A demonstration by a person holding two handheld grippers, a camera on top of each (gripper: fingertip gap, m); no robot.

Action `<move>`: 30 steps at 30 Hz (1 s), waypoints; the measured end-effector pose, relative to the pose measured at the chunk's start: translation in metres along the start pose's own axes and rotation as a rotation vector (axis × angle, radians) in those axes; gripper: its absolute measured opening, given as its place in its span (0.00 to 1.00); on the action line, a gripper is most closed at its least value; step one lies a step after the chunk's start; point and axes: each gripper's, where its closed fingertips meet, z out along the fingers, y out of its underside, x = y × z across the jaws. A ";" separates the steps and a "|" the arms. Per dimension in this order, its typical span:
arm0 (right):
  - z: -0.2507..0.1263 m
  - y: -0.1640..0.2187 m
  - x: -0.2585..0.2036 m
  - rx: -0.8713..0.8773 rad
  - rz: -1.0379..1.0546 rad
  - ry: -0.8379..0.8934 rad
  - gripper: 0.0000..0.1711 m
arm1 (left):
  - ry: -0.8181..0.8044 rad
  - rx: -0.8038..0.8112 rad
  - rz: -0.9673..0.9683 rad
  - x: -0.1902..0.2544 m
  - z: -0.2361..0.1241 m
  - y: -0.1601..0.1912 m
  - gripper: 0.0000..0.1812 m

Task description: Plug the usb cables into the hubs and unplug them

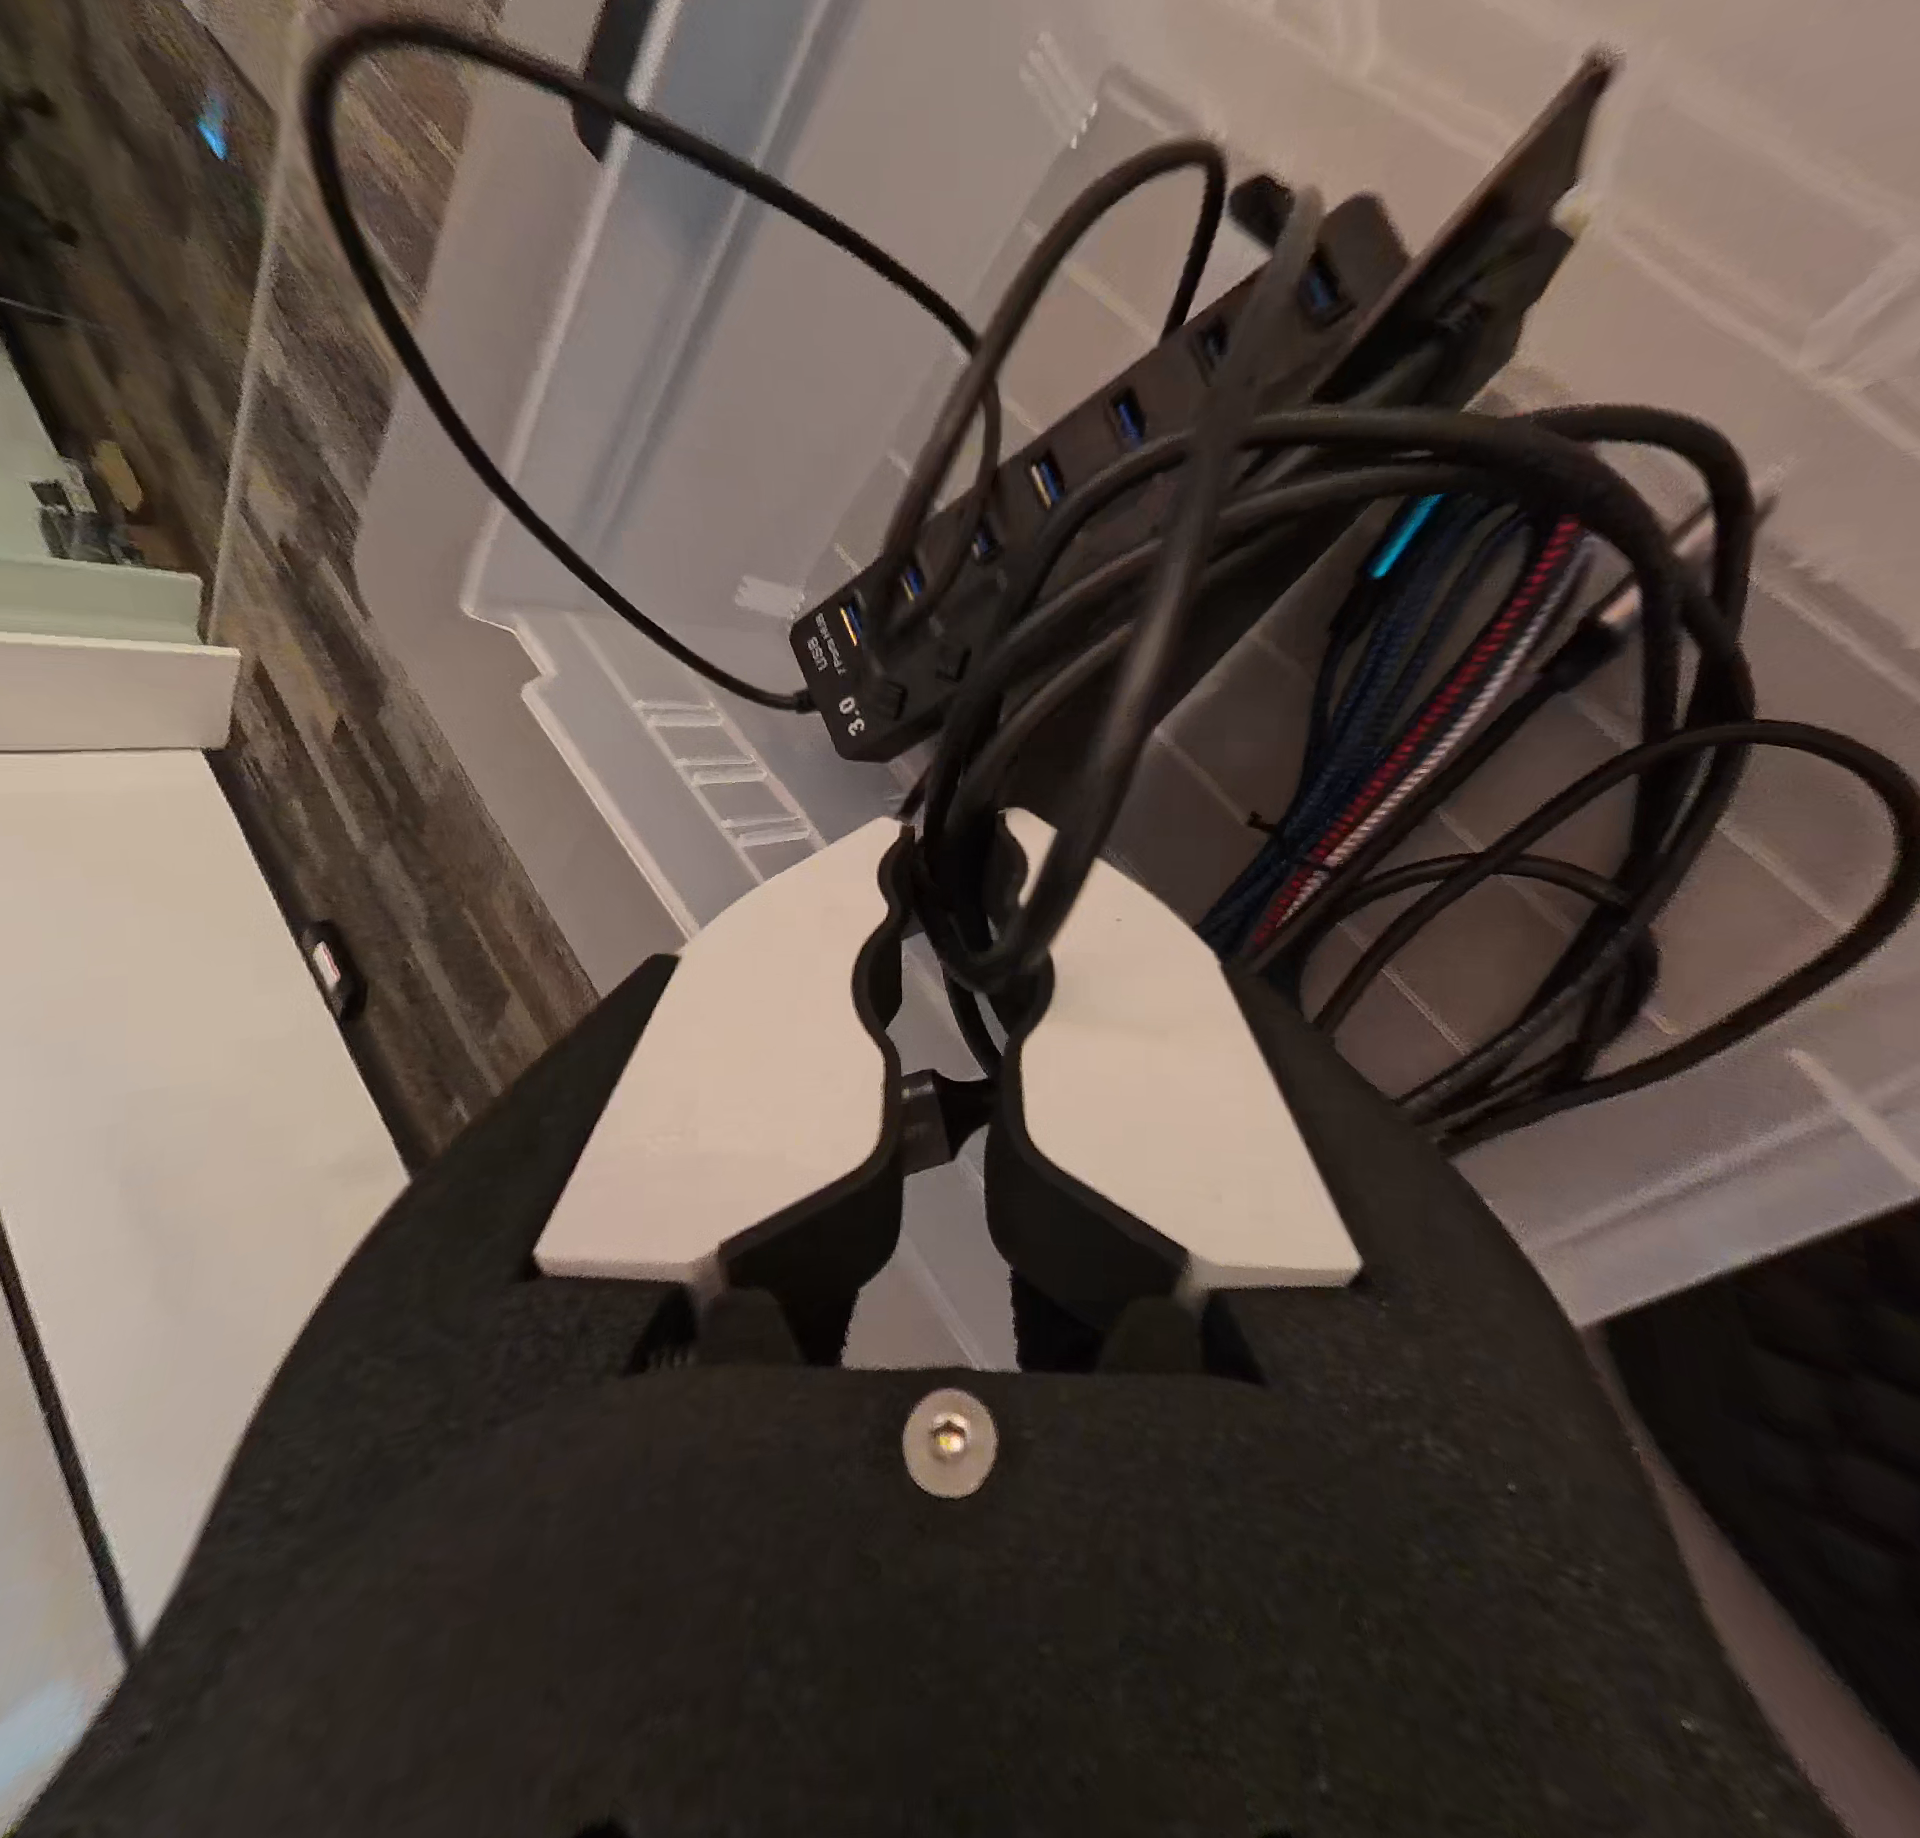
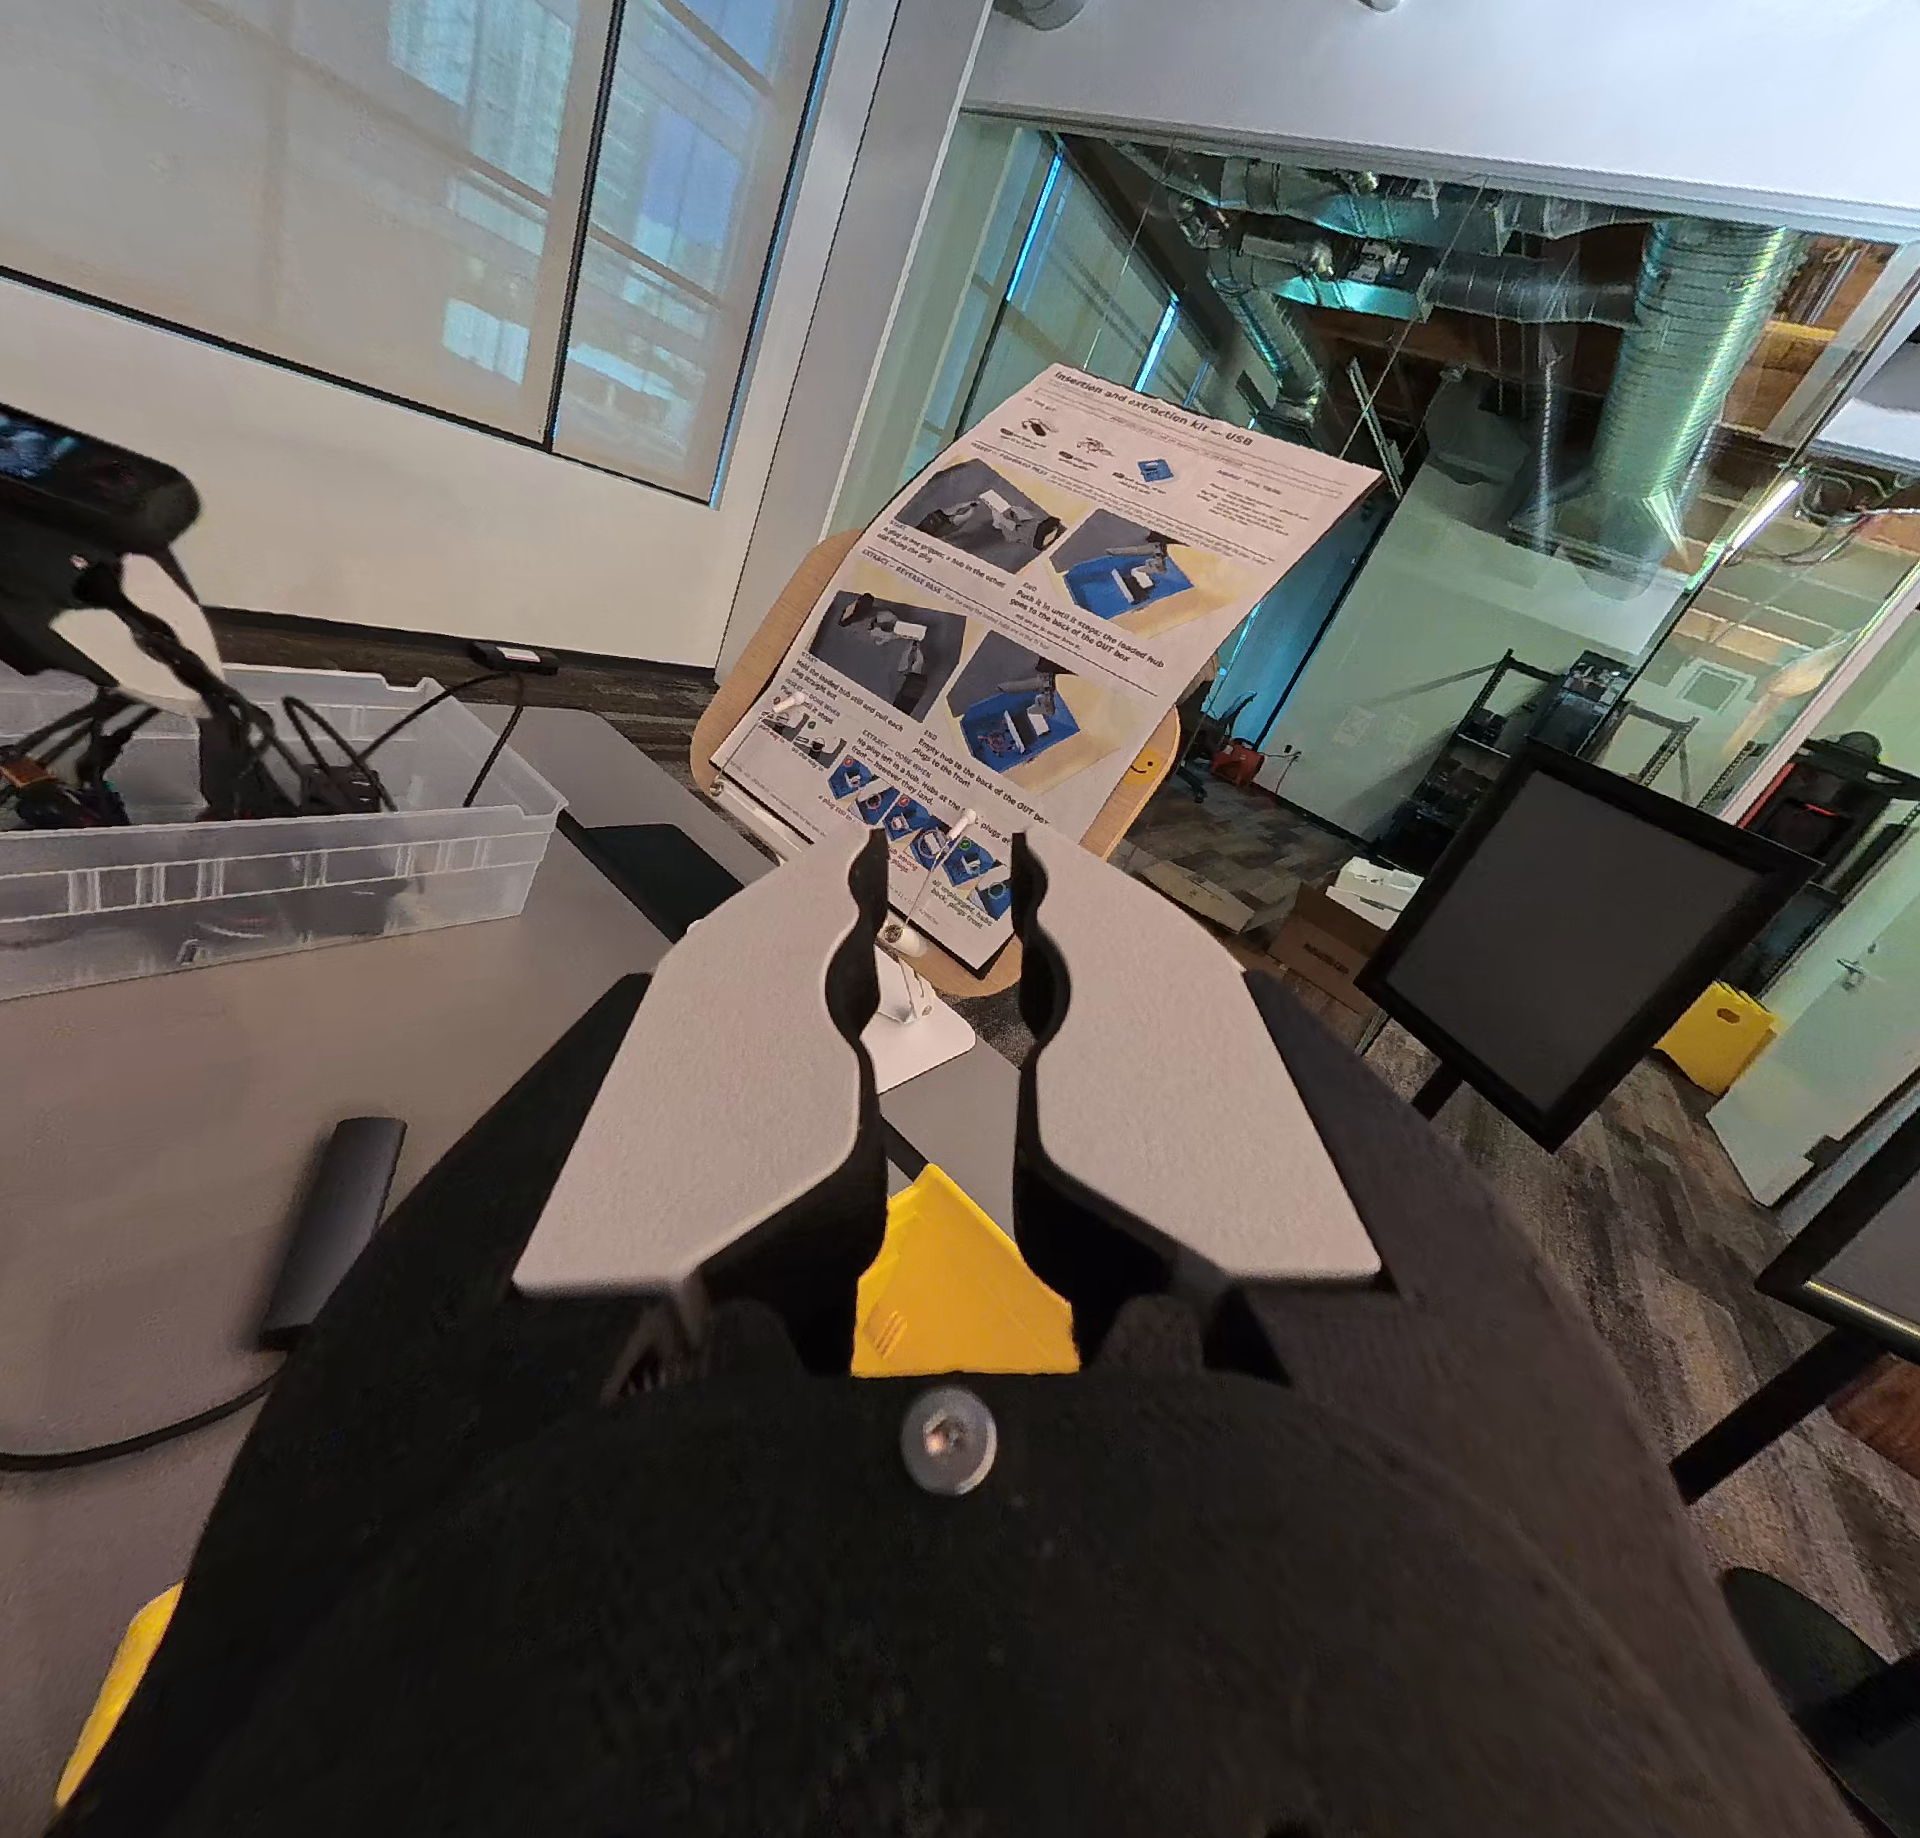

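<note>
Gripping: the left gripper (image 1: 956, 843) has its fingers pressed together on a bunch of black cable (image 1: 971, 915), with a black plug (image 1: 928, 1113) lodged deeper between the fingers.
Cable run: from the pinch the black cable rises in loops and tangles across the USB hub (image 1: 1049, 500); a thinner lead (image 1: 436, 417) arcs wide to the left and ends at the hub's near end.
Hub: a long black strip with a row of blue-lined ports, lying tilted in the clear plastic bin (image 1: 665, 261); whether any port holds a plug I cannot tell.
Other cables: a bundle of braided cables (image 1: 1392, 739) in navy, red and white lies in the bin just right of the hub, with more black loops around it.
Right gripper (image 2: 943, 858): its fingers stand spread apart with nothing between them, held above the grey table (image 2: 187, 1082) and well apart from the bin.
Seen from the right: the left gripper (image 2: 135, 645) reaches down into the clear bin (image 2: 312, 884) at far left.
Ahead of the right gripper: a printed instruction sheet (image 2: 1049, 625) propped on a stand, and a dark screen (image 2: 1569, 947) to the right.
Table: a black cylinder (image 2: 332, 1227) lies near, and a yellow piece (image 2: 956, 1289) shows beneath the spread fingers.
</note>
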 end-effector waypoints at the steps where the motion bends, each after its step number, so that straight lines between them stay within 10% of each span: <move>1: 0.000 0.000 0.001 0.003 0.003 0.001 0.14 | -0.010 0.022 0.006 0.001 -0.008 -0.002 0.06; 14: -0.003 -0.005 -0.001 0.021 0.009 -0.005 0.14 | -0.157 0.280 0.048 0.007 -0.094 -0.014 0.06; 30: 0.023 0.009 -0.028 -0.067 -0.041 -0.086 0.14 | 0.145 0.233 -0.016 -0.017 -0.075 -0.018 0.06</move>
